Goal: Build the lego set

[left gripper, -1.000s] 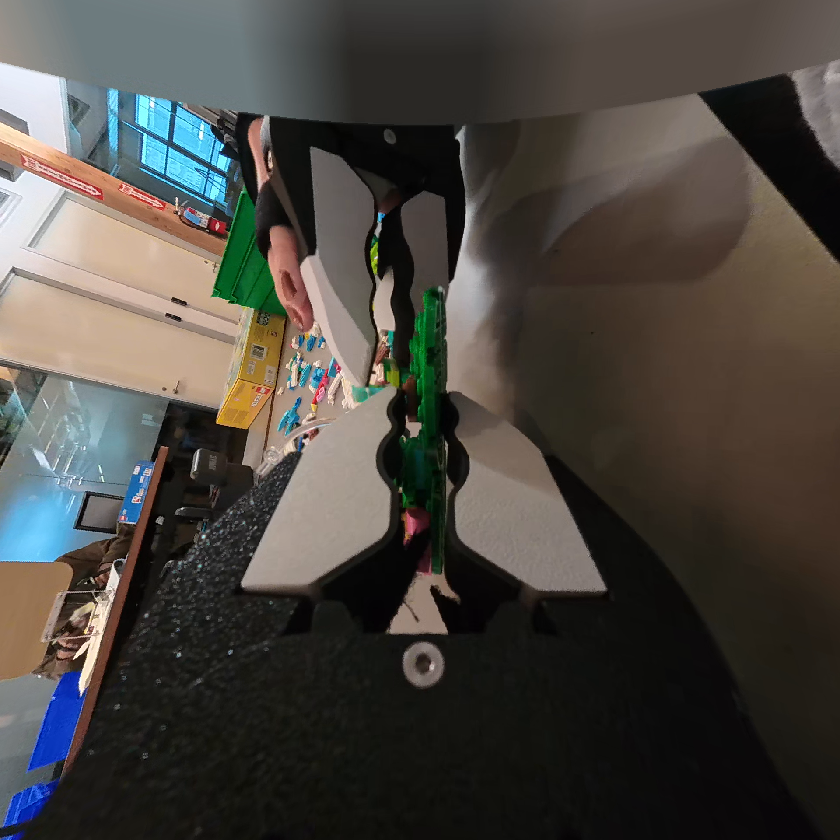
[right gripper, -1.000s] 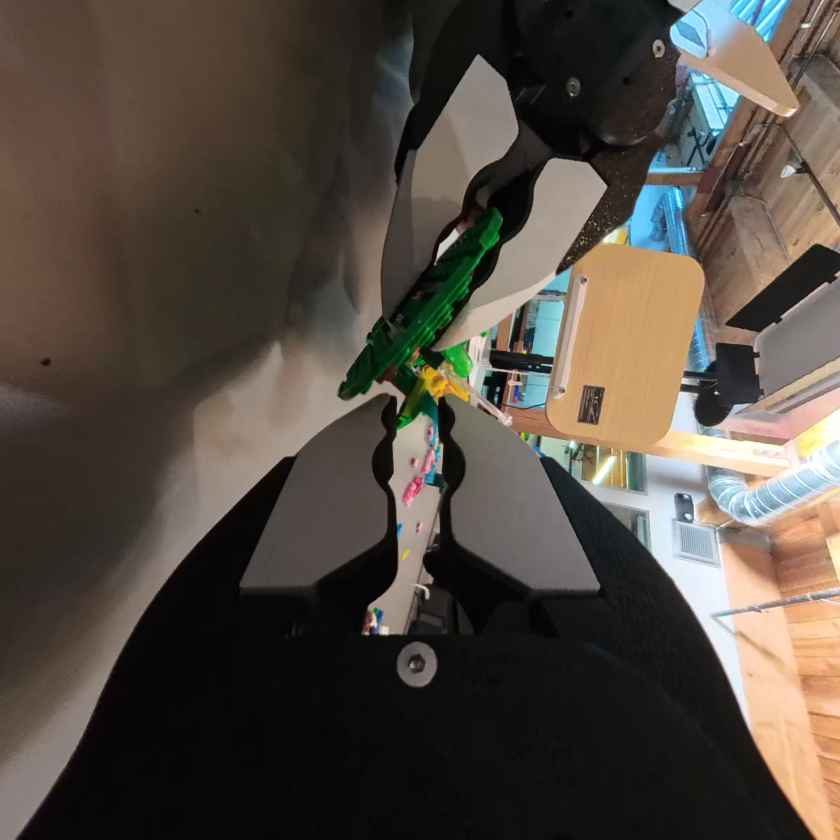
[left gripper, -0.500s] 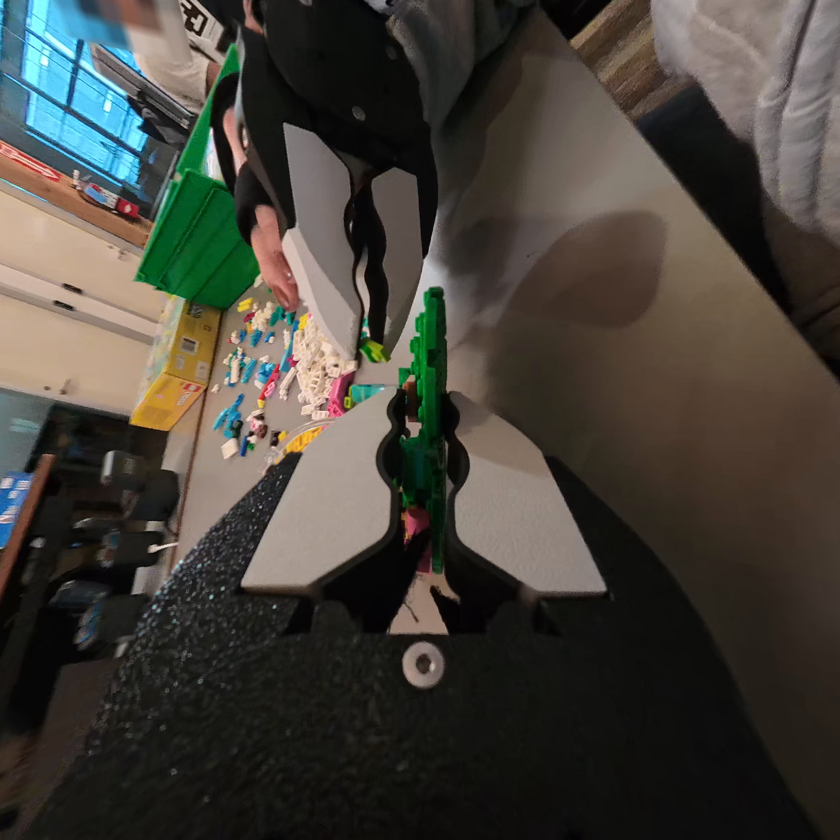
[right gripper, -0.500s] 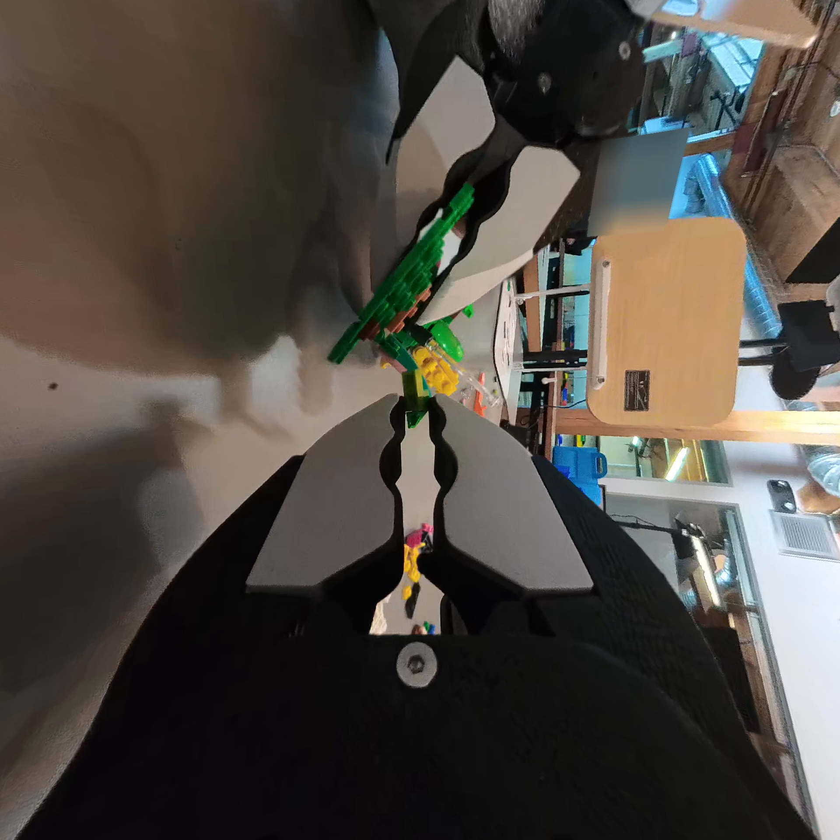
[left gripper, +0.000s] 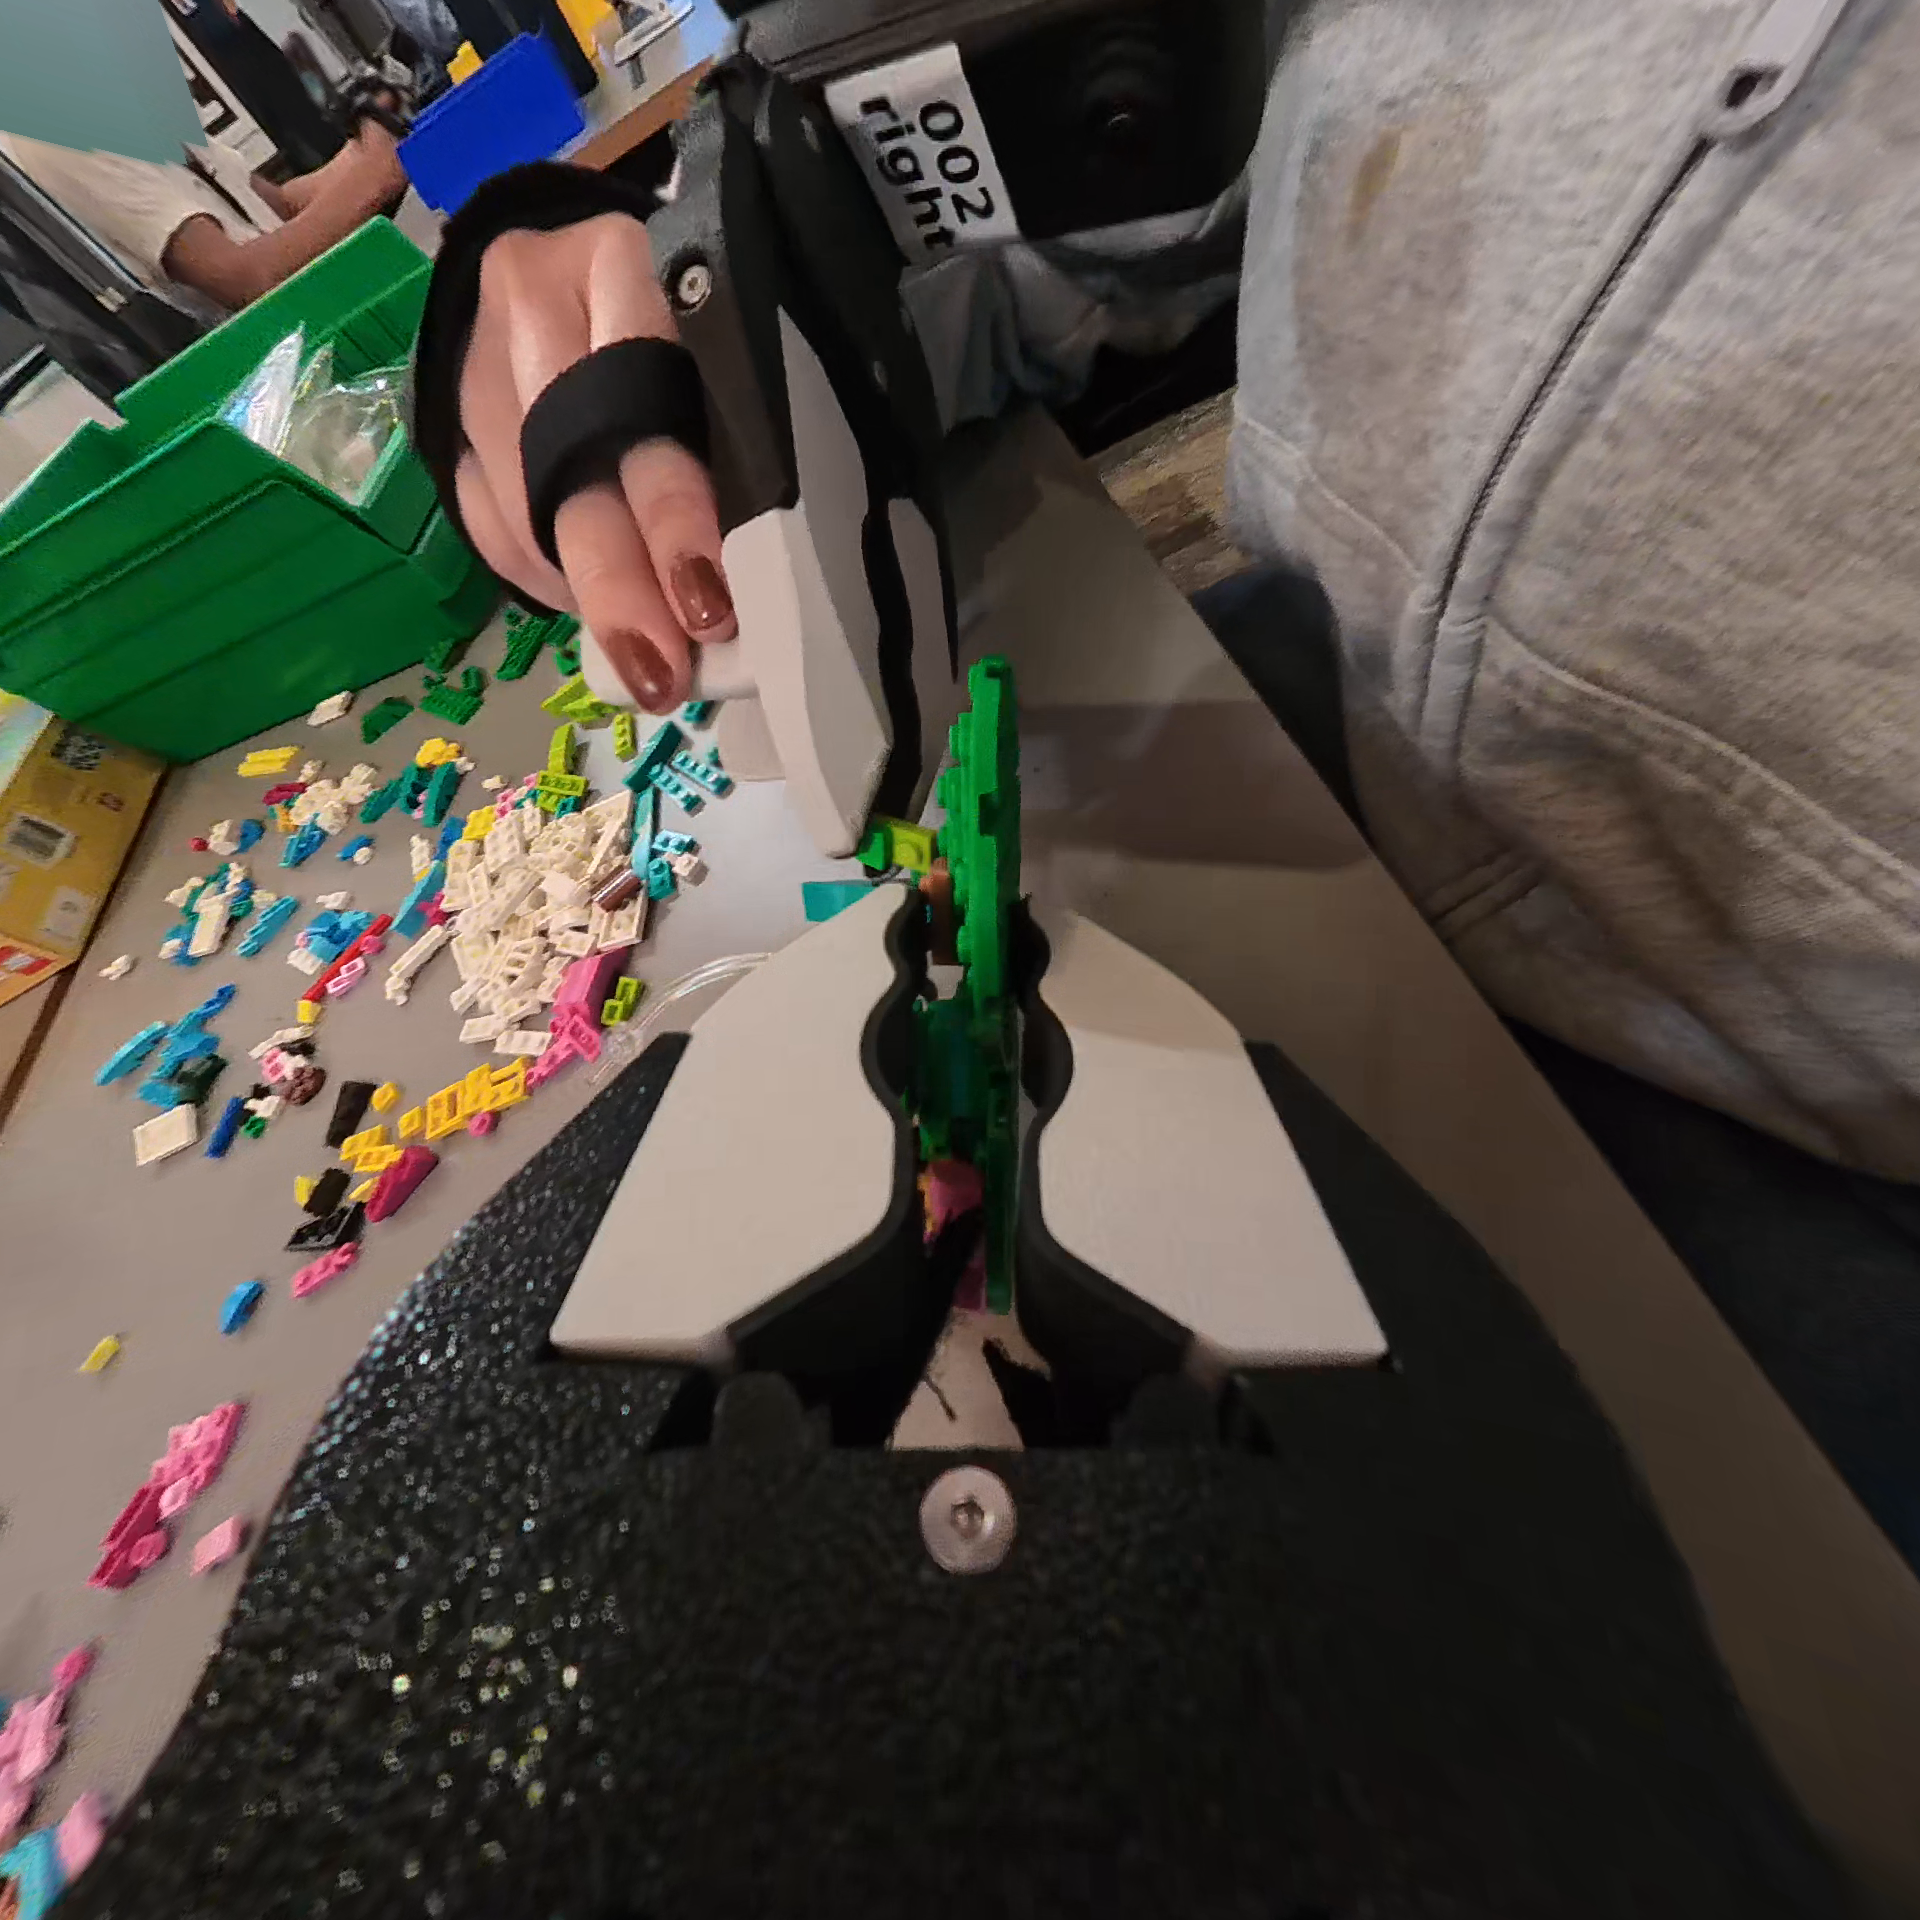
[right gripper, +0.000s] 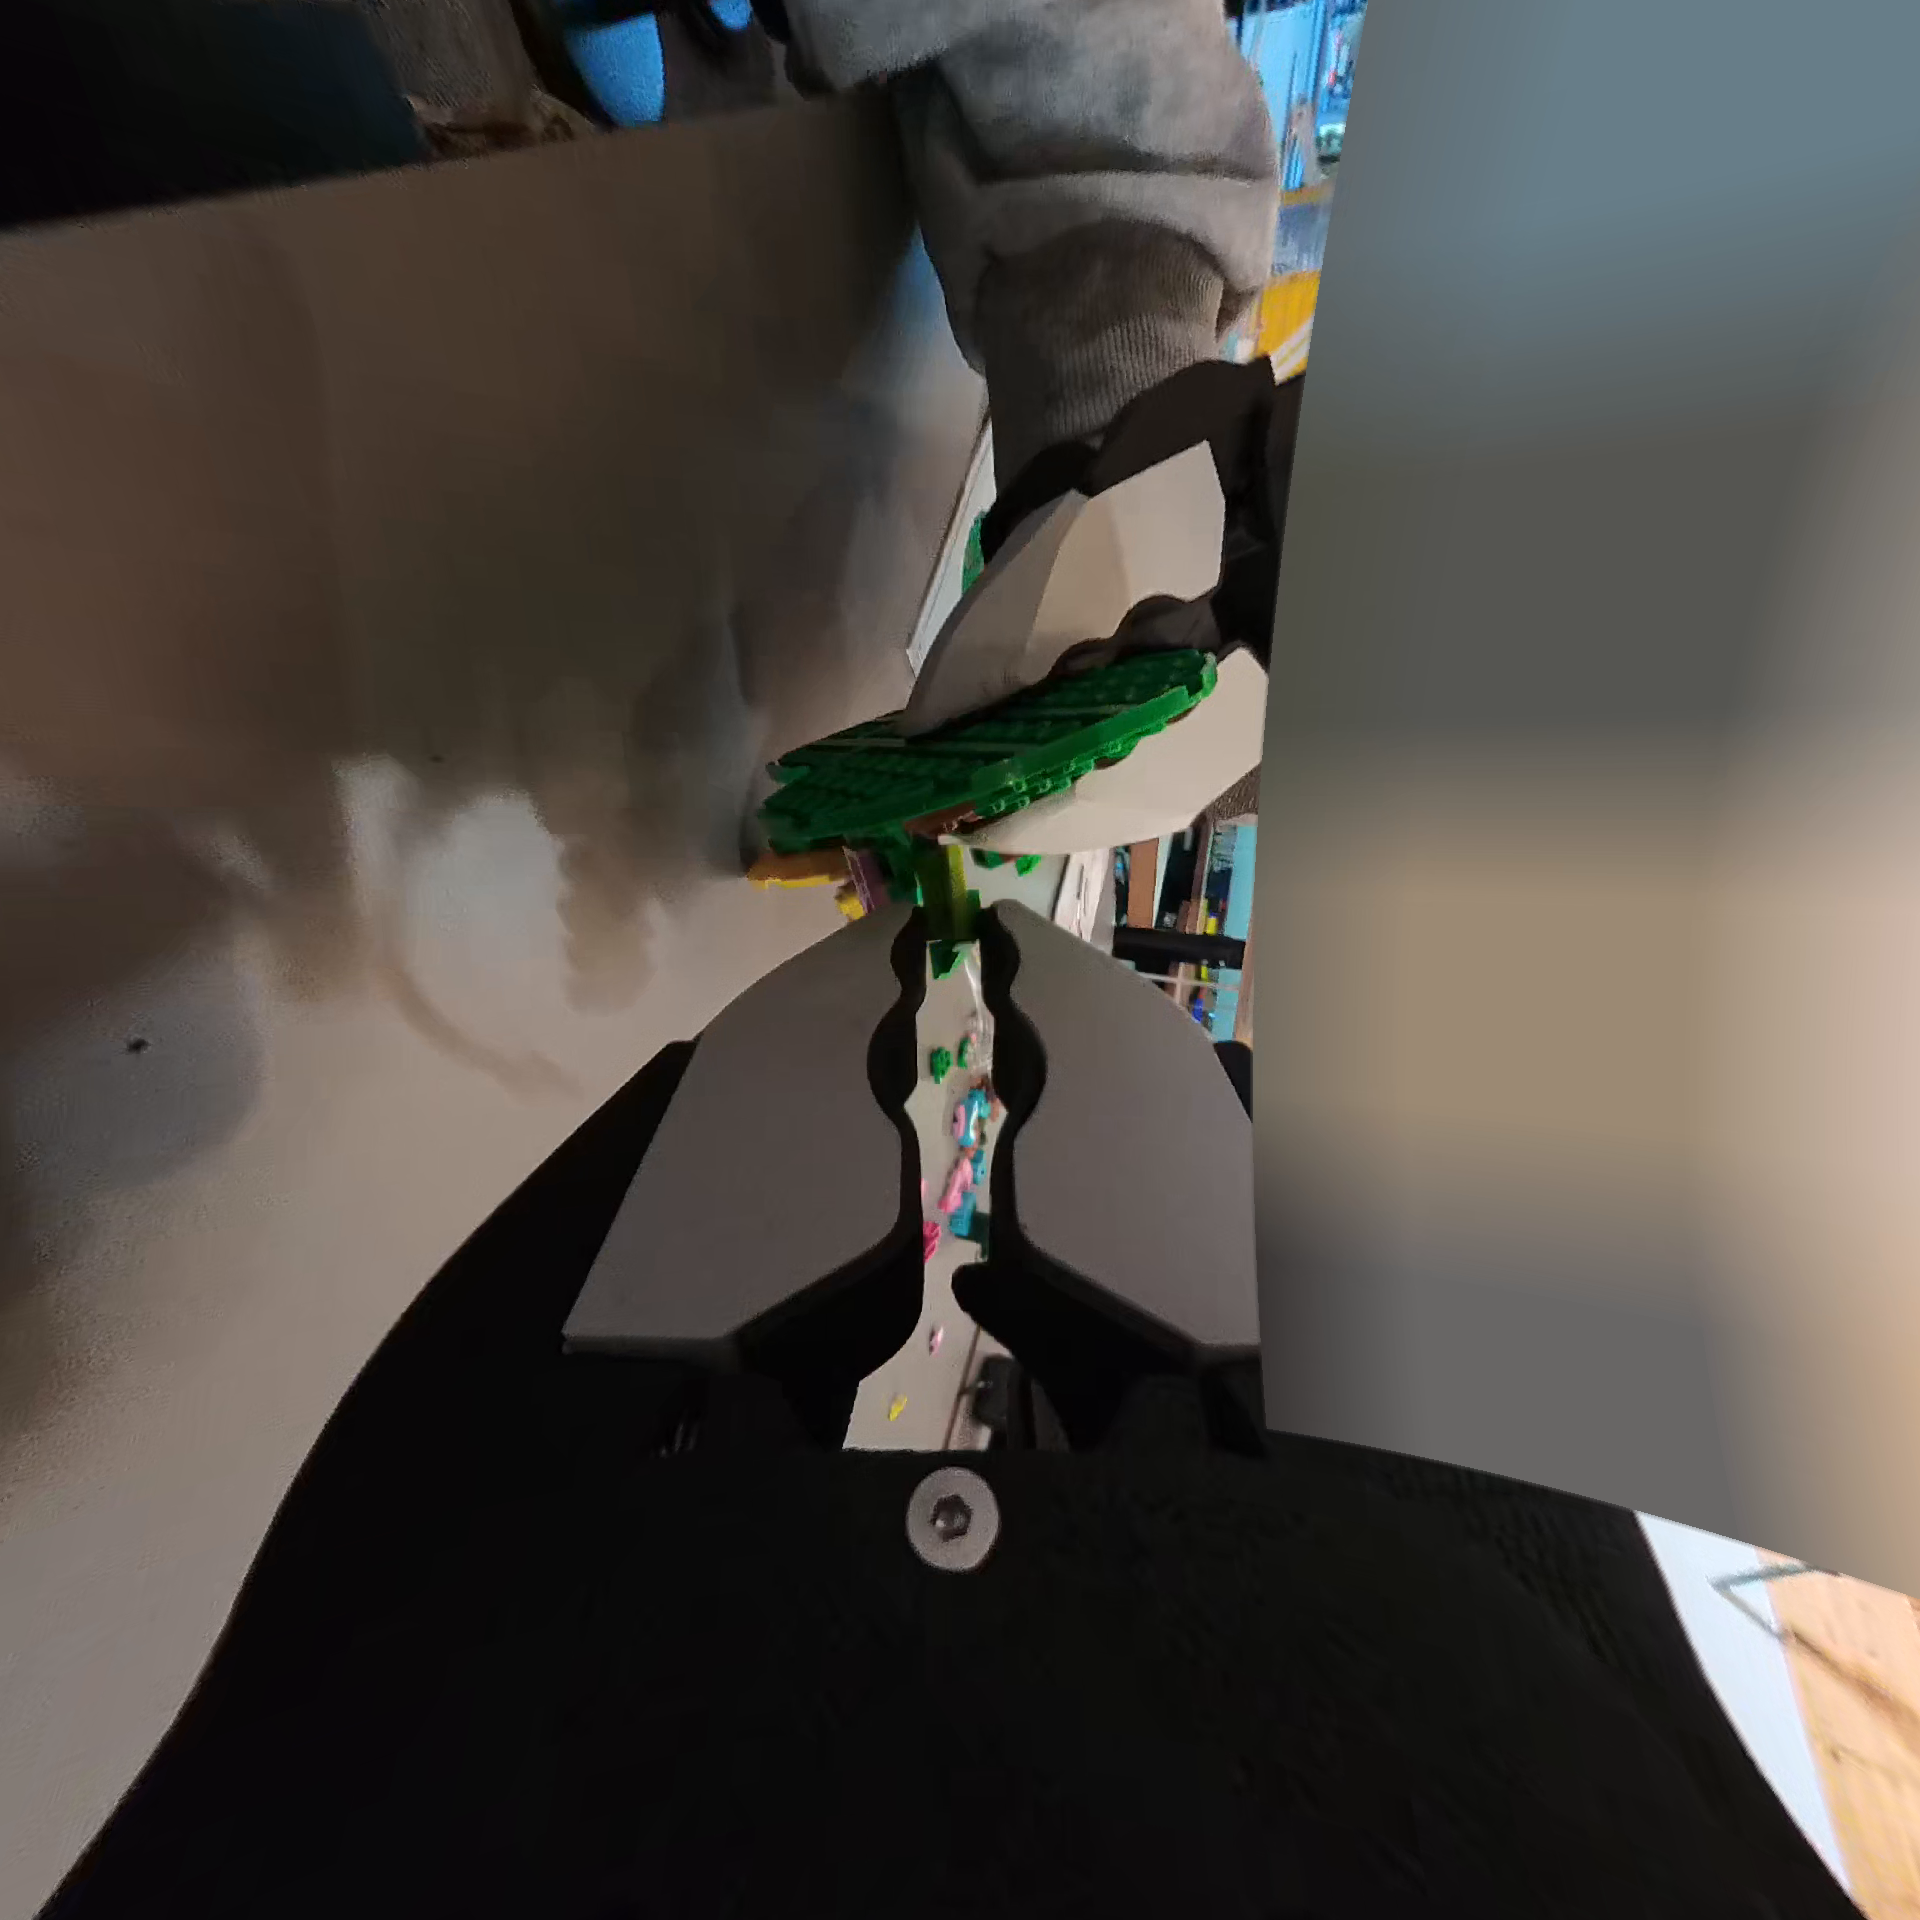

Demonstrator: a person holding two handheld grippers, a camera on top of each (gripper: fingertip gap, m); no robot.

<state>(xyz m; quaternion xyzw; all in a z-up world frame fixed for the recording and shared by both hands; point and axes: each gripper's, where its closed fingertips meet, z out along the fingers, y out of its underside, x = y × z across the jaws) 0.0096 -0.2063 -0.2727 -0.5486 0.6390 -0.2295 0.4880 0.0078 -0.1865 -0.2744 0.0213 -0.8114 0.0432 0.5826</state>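
My left gripper is shut on a green brick-built plate and holds it on edge above the grey table; small brown, teal and pink parts sit on its left face. My right gripper comes down from above, shut on a small lime green brick that touches the plate's left face. In the right wrist view my right gripper pinches the lime brick at its tips, under the green plate, which sits between the left gripper's fingers.
A heap of loose white, teal, pink and yellow bricks lies on the table at left. Green bins and a yellow box stand behind it. A person in a grey hoodie is close at right; a strapped hand grips the right gripper.
My right gripper's fingers closed on the lime brick and brought it against the green plate. Both grippers swung round, so the brick heap now shows. The left grasp has not changed.
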